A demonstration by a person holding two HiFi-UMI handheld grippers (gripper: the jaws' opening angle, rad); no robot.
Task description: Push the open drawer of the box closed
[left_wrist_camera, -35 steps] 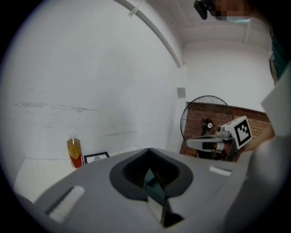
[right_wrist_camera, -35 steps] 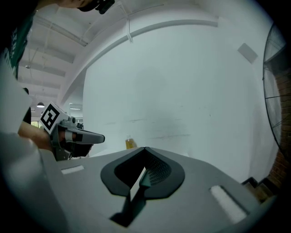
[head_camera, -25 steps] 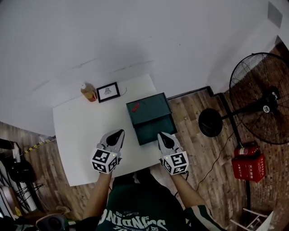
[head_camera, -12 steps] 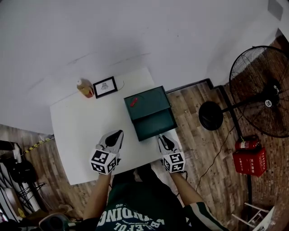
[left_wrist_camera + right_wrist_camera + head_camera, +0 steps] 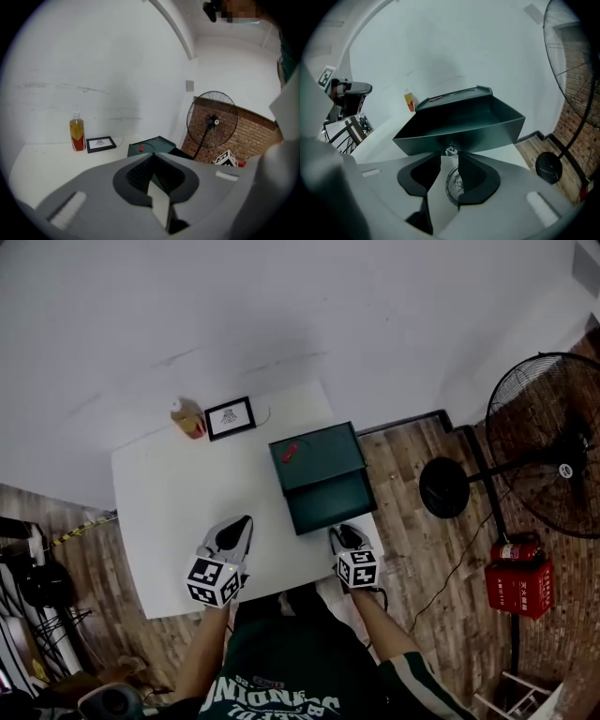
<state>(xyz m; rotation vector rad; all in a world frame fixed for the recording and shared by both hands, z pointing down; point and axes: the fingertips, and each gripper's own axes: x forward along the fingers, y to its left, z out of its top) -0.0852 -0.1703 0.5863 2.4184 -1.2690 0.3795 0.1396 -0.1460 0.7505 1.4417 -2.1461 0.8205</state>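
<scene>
The green box (image 5: 323, 457) stands at the right edge of the white table (image 5: 169, 507), its drawer (image 5: 330, 506) pulled out toward the bottom of the frame. The right claw (image 5: 347, 533) sits just below the drawer's front, pointing up the frame along its sliding line. Its jaws have just been opening and stand spread, the small knob (image 5: 451, 151) at their mouth, unpinched. The left claw (image 5: 239, 524), pressed together and empty, hangs well left, so the right is nearer.

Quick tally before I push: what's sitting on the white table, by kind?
Bottle: 1
Picture frame: 1
Green box with open drawer: 1
Small red item on the box top: 1
Total: 4
</scene>
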